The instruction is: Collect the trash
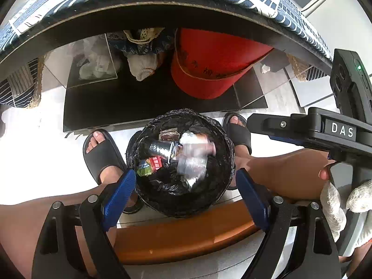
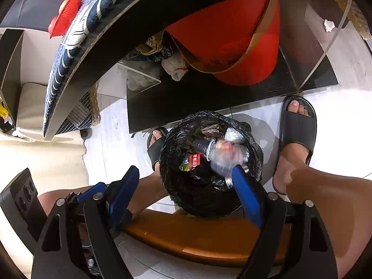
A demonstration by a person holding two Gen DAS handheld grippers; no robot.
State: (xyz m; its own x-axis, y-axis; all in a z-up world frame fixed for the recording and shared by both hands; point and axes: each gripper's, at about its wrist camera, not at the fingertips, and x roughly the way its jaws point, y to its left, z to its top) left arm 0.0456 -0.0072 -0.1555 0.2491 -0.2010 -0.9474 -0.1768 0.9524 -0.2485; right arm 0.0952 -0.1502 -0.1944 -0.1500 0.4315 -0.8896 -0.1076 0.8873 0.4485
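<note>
Grippers (image 1: 186, 193) (image 2: 186, 193) both gape wide, holding nothing, low in frame above bin (image 1: 229, 162), frame centre. Inside: blurred clear plastic (image 1: 194, 160), red wrapper (image 1: 154, 162), foil. Likely light, crinkly, slippery; best pinched at a crumpled fold. Liner thin, probably tears easily.

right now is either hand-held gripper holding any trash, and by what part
Nothing is held. The left hand-held gripper and right hand-held gripper both stand open and empty above the lined trash bin; a blurred clear plastic piece sits apart from their fingers.
</note>
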